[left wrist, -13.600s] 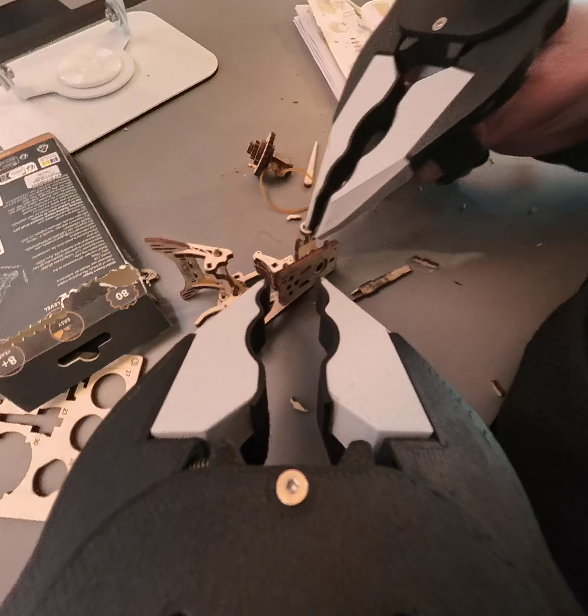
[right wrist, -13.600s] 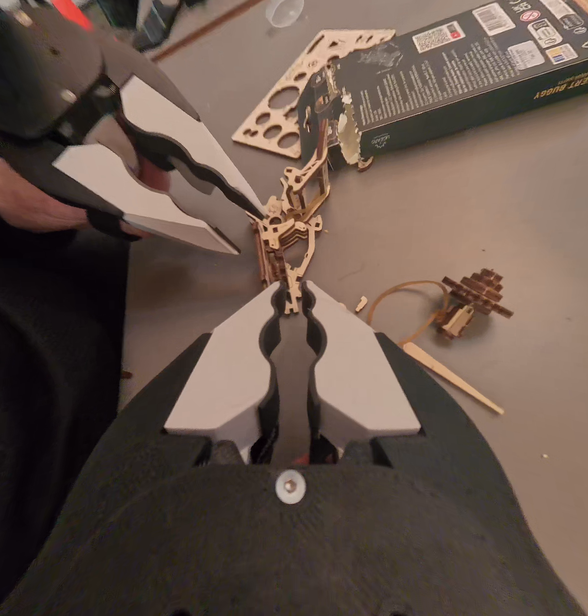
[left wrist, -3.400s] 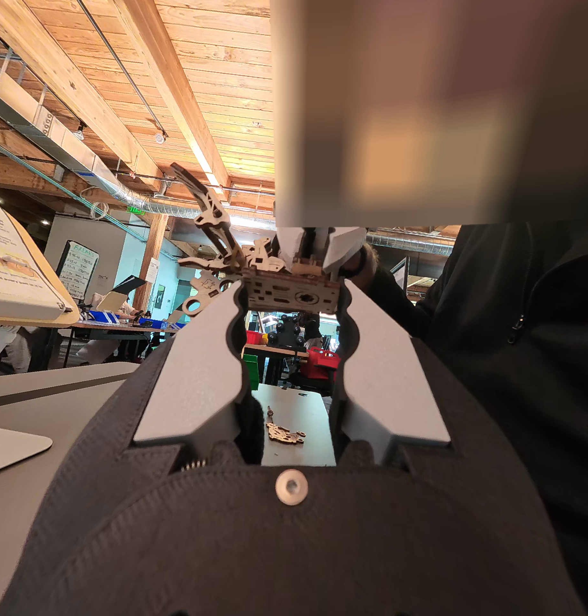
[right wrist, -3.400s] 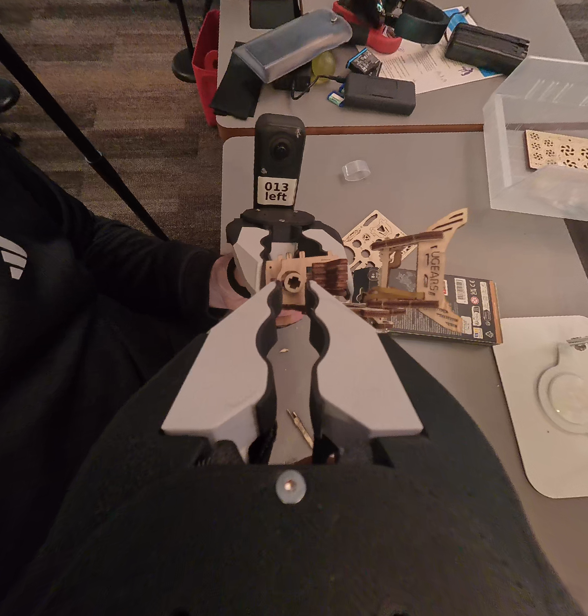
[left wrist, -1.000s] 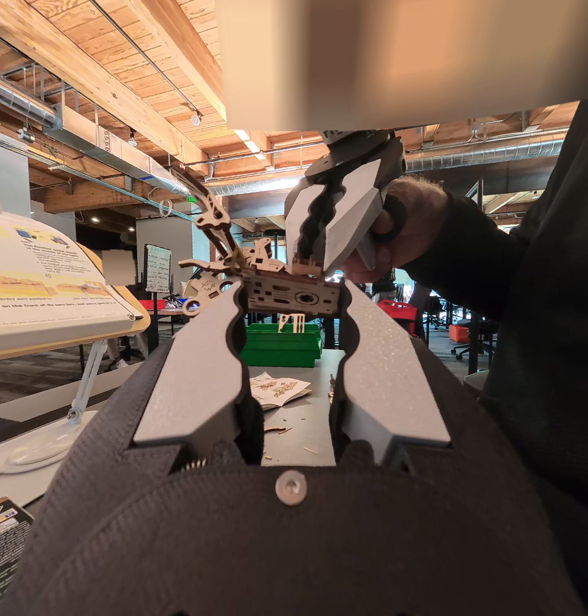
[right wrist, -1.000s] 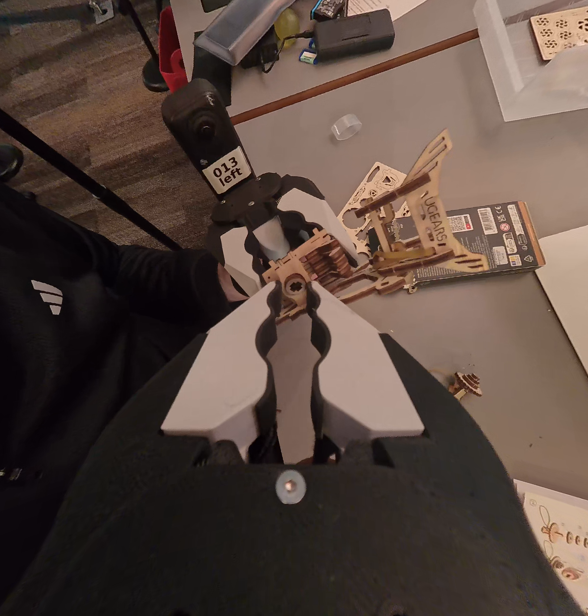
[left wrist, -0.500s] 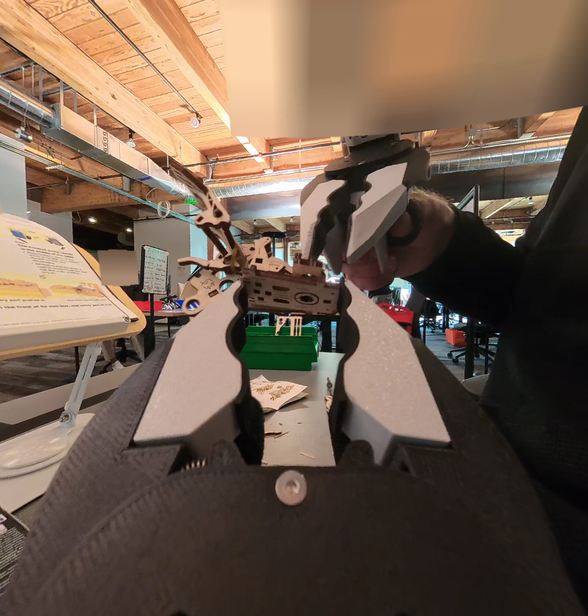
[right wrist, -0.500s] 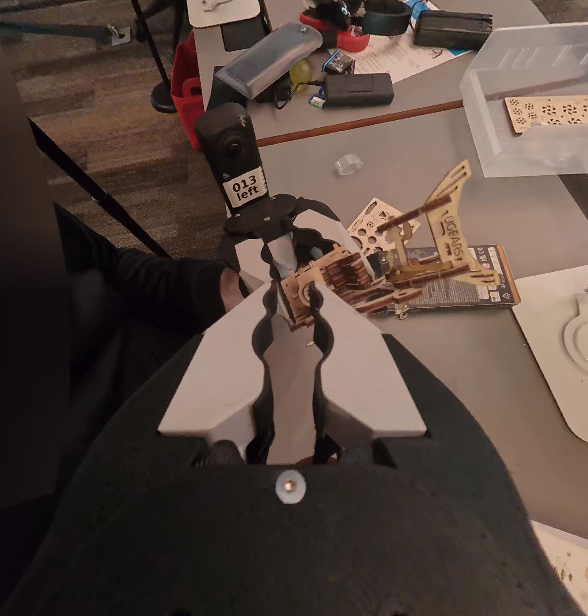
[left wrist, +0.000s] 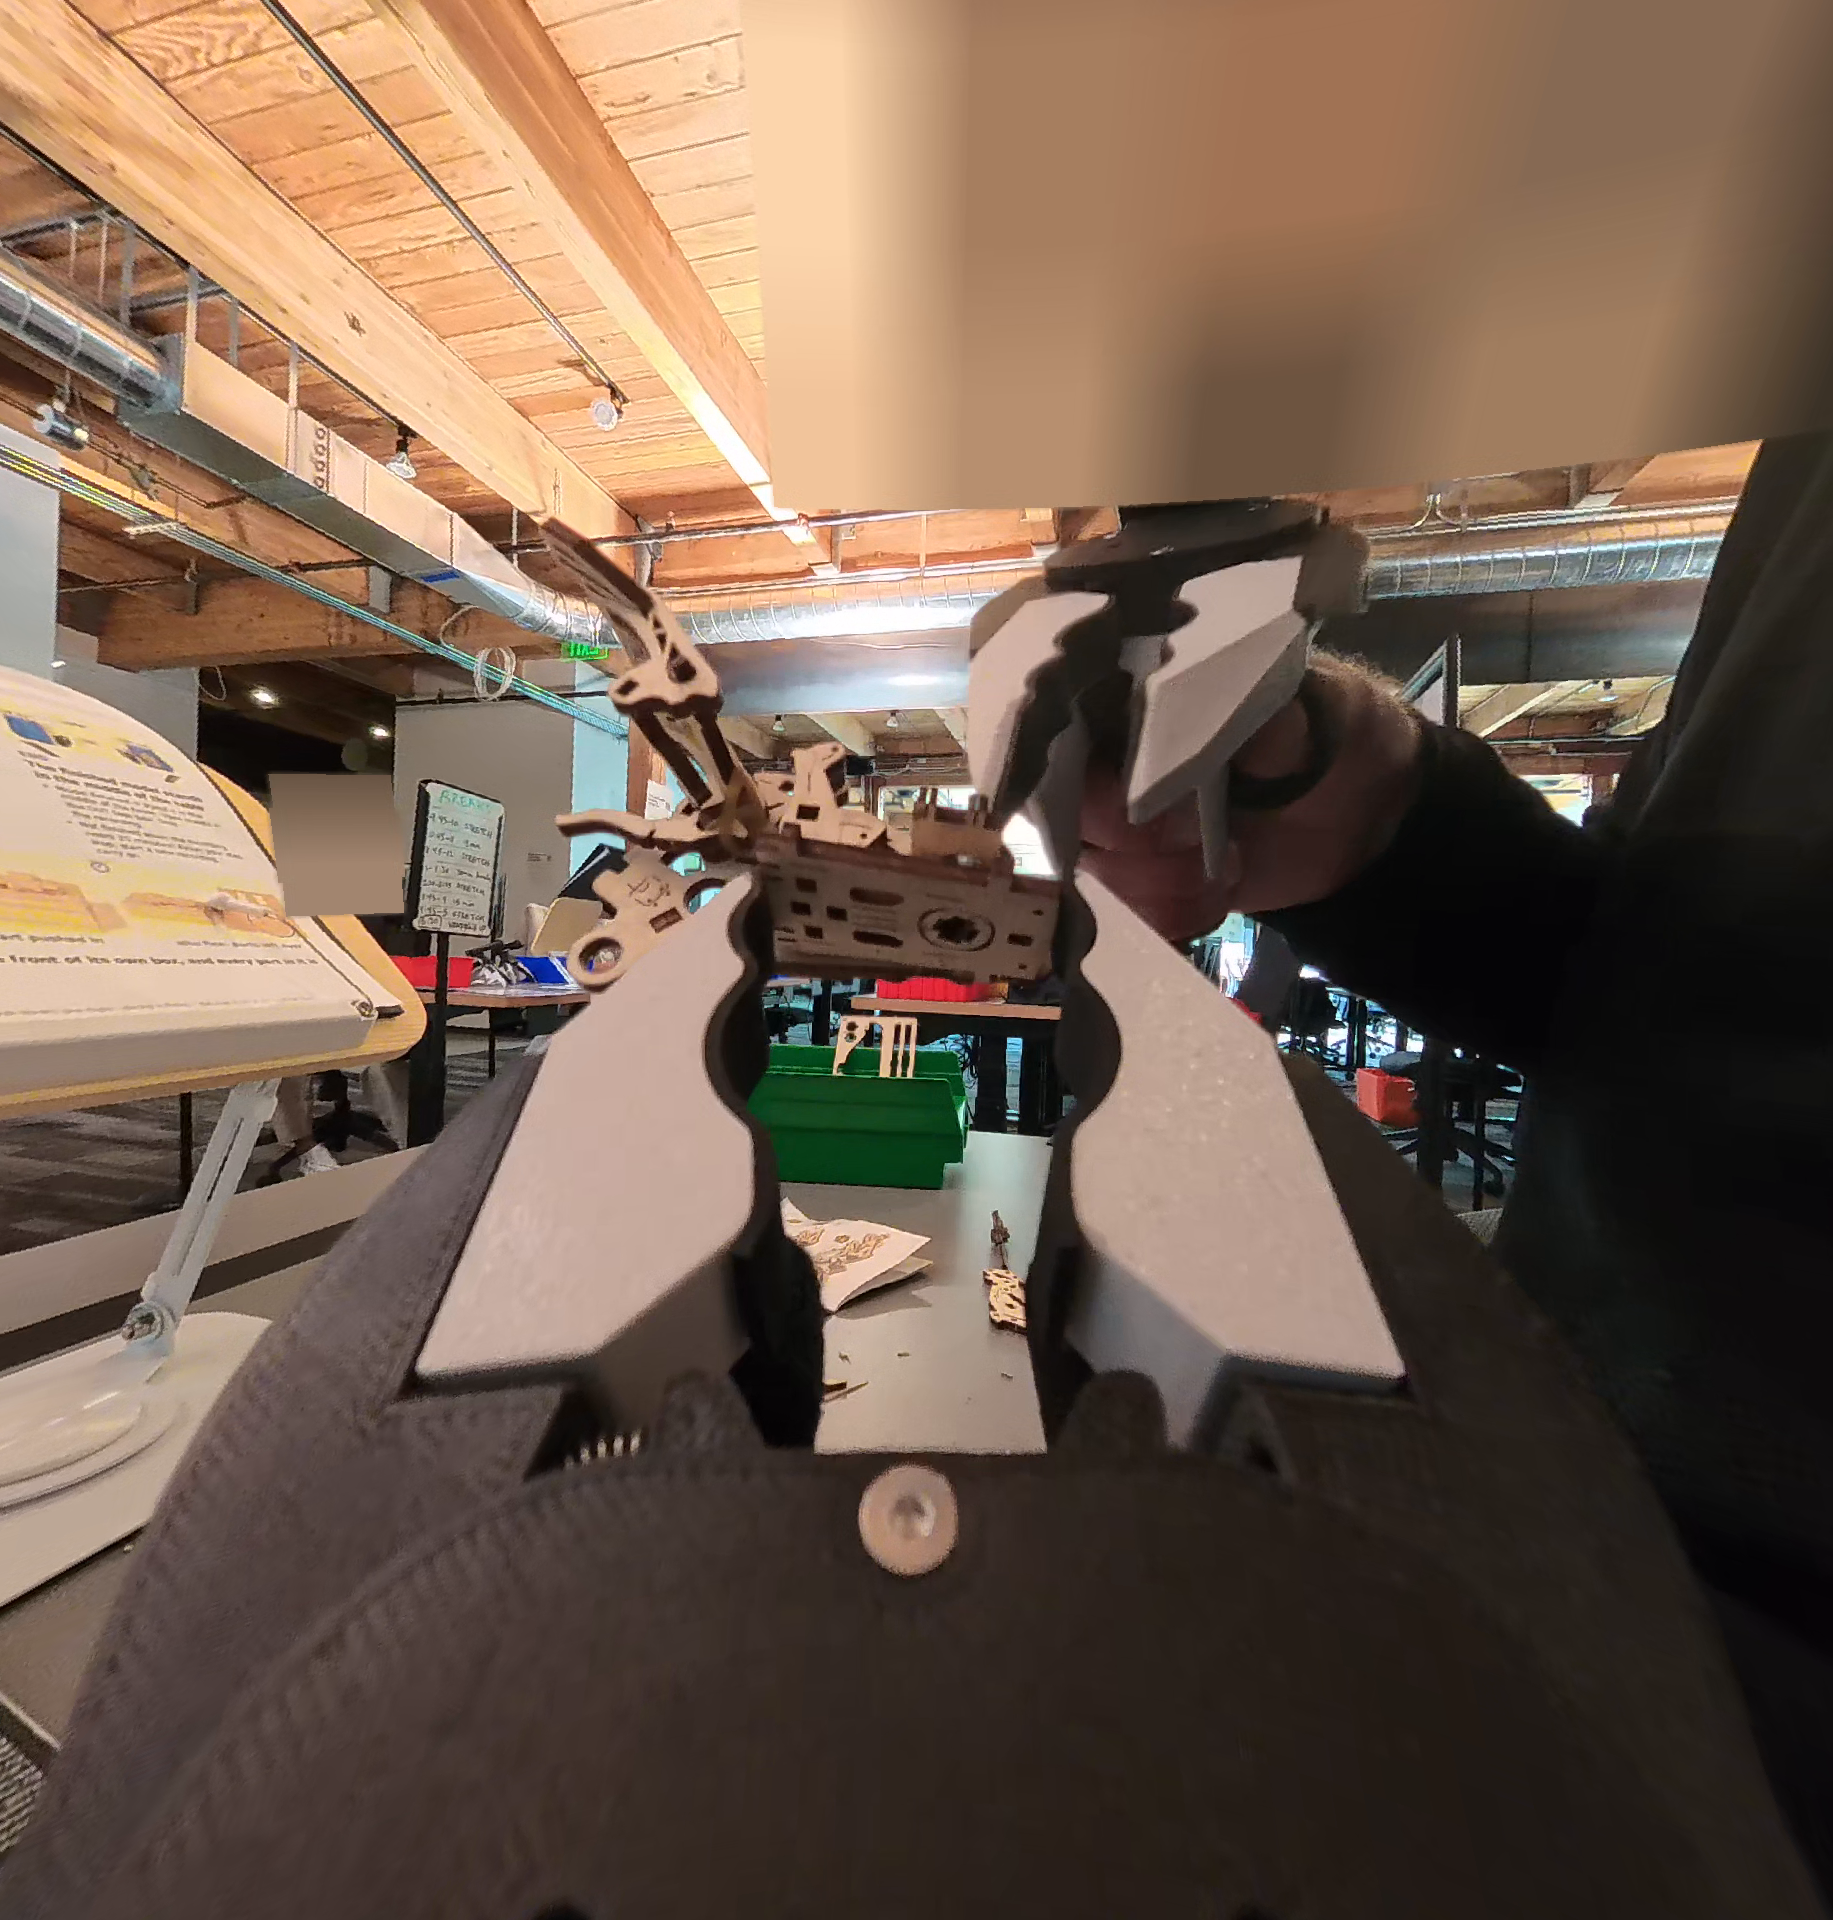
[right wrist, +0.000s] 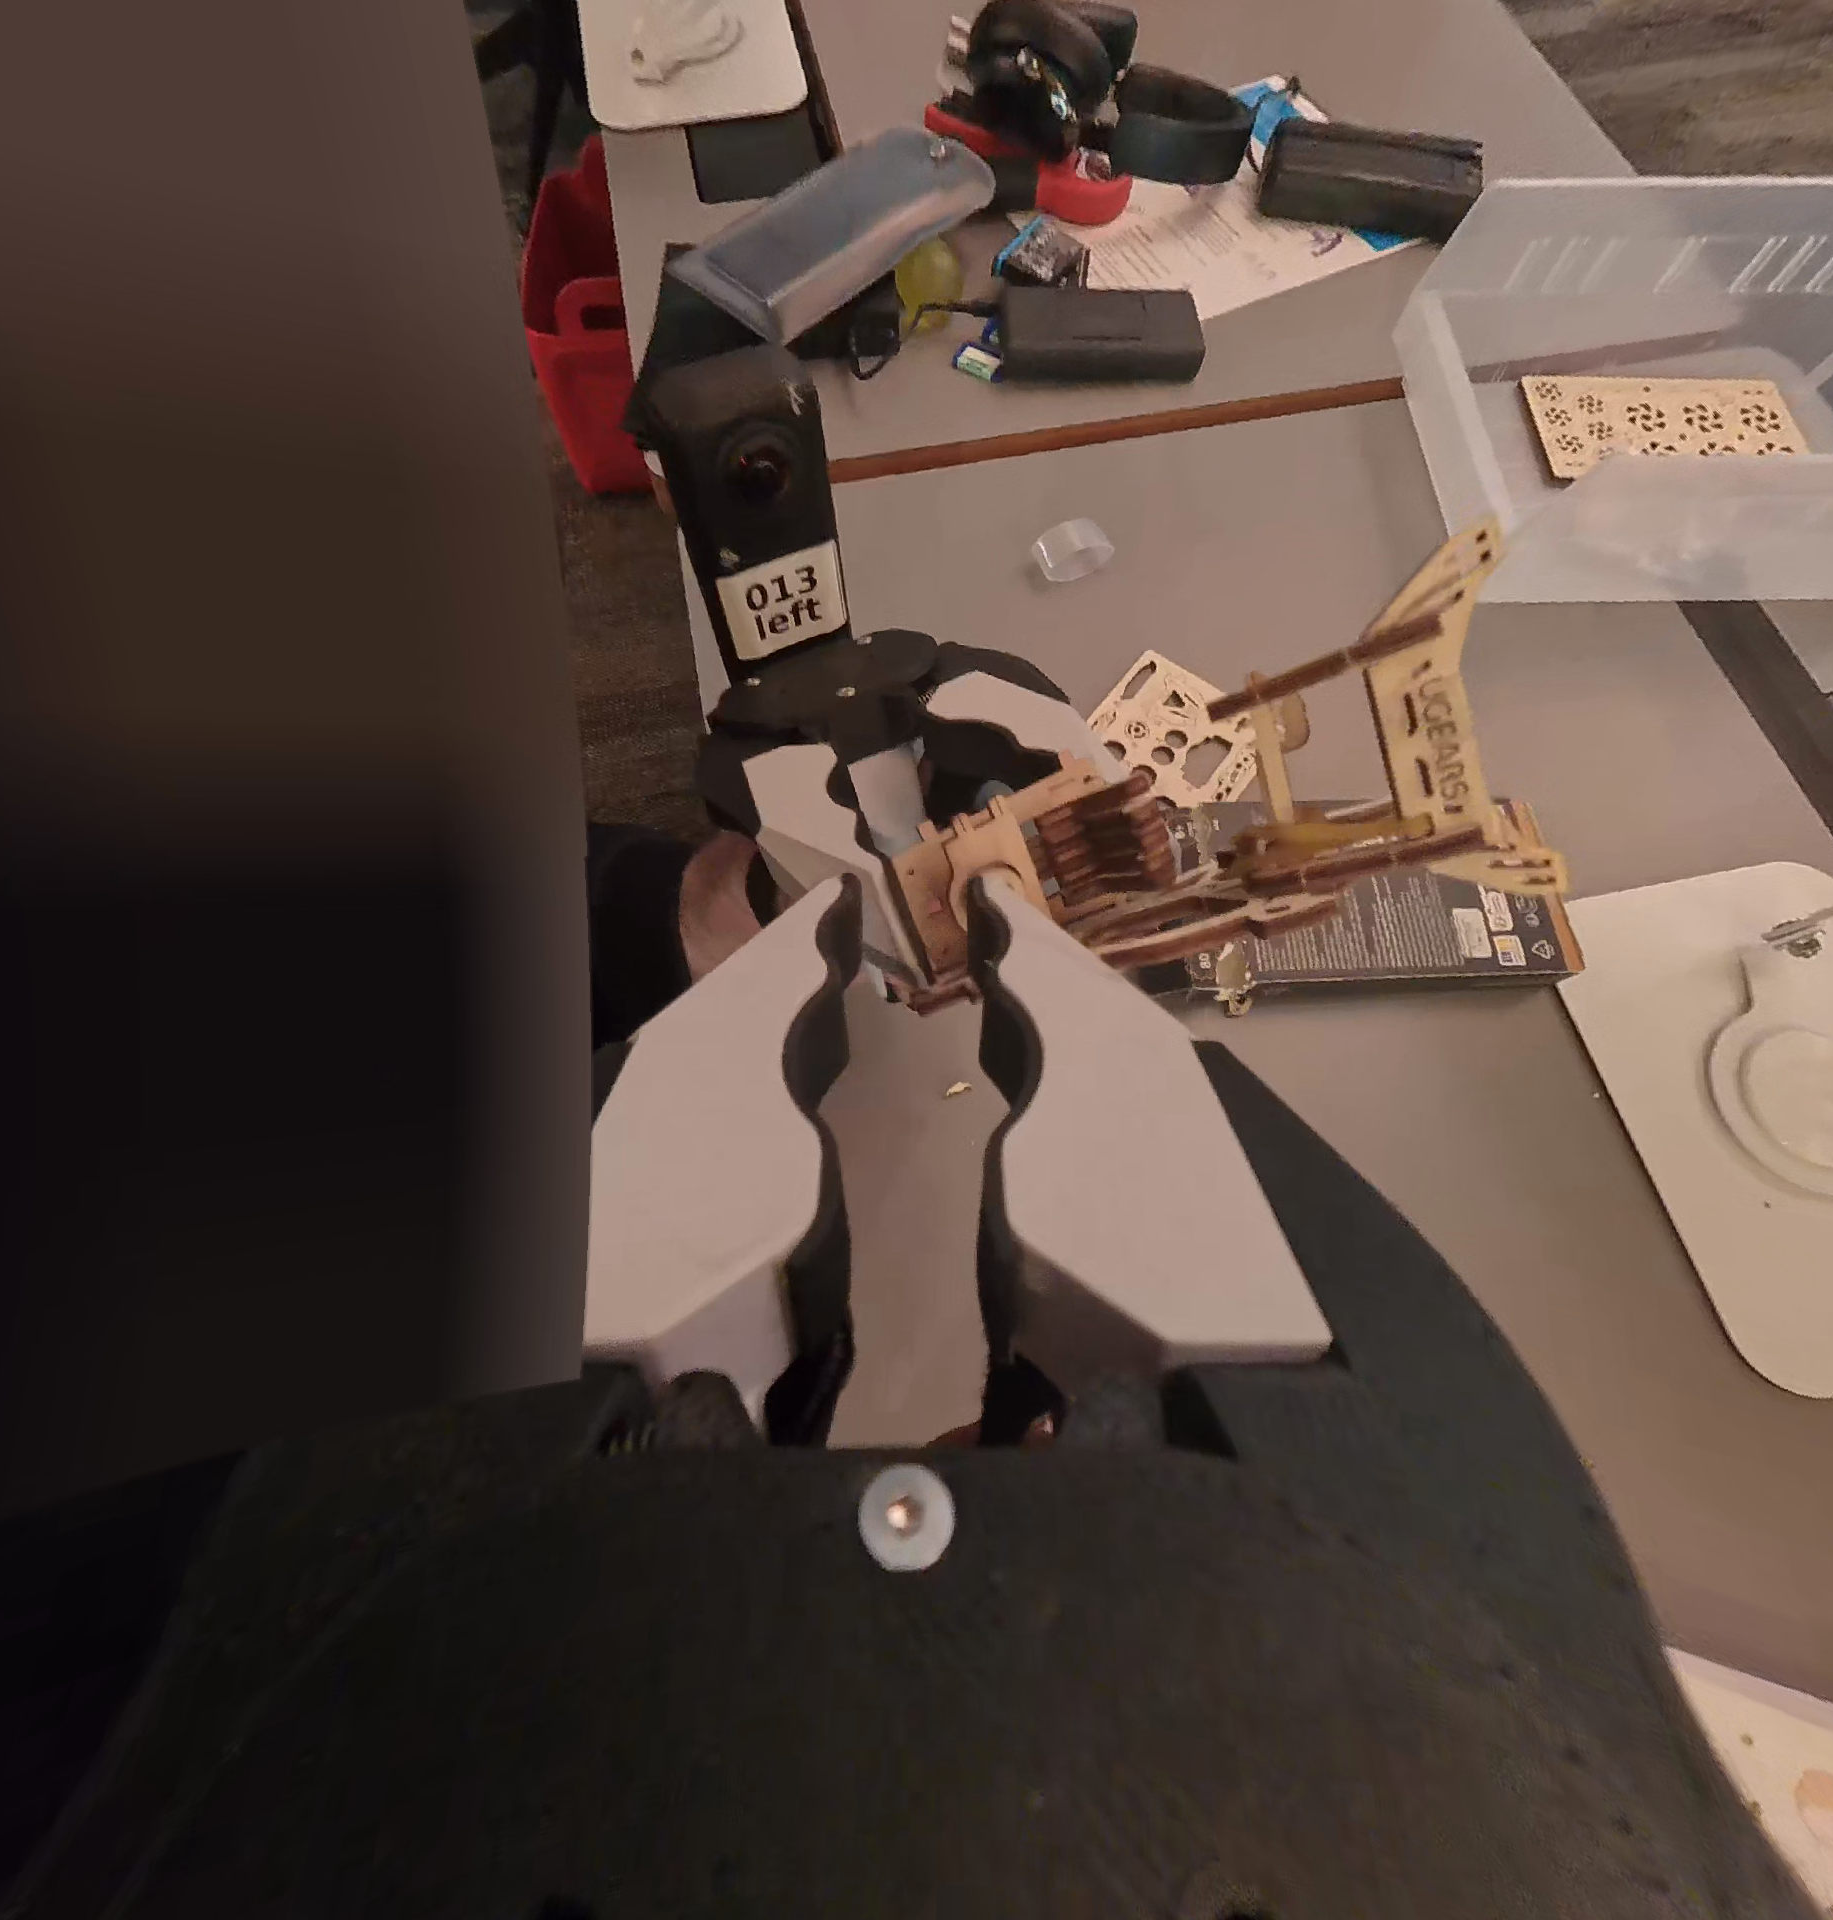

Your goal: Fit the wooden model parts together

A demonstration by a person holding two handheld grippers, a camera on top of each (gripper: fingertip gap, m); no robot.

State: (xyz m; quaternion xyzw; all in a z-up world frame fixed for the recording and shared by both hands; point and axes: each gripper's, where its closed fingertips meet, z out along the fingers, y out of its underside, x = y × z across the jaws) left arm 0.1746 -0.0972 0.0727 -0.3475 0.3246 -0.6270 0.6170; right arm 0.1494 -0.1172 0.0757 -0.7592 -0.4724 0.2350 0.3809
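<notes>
The wooden model (left wrist: 891, 914) is a half-built frame with a perforated side plate and a tall arm sticking up. My left gripper (left wrist: 912, 925) is shut on its side plate and holds it in the air above the table. In the right wrist view the model (right wrist: 1099, 862) reaches right, over a black box. My right gripper (right wrist: 912, 914) is open, its tips on either side of the model's near end with the round hub. It shows in the left wrist view (left wrist: 1099, 831) just above the model's right end, jaws apart. The left gripper (right wrist: 891, 821) shows behind the model.
A black box (right wrist: 1411, 935) and a punched wooden sheet (right wrist: 1172, 727) lie on the grey table (right wrist: 1411, 1195). A white stand base (right wrist: 1774, 1091) is at the right, a clear bin (right wrist: 1670, 364) behind. A booklet on a stand (left wrist: 112, 914) is at the left. Left and right tips are no more than a few centimetres apart.
My right gripper was shut on the model's hub end a second ago; its jaws have since spread apart and it has turned a little. My left gripper still holds the model.
</notes>
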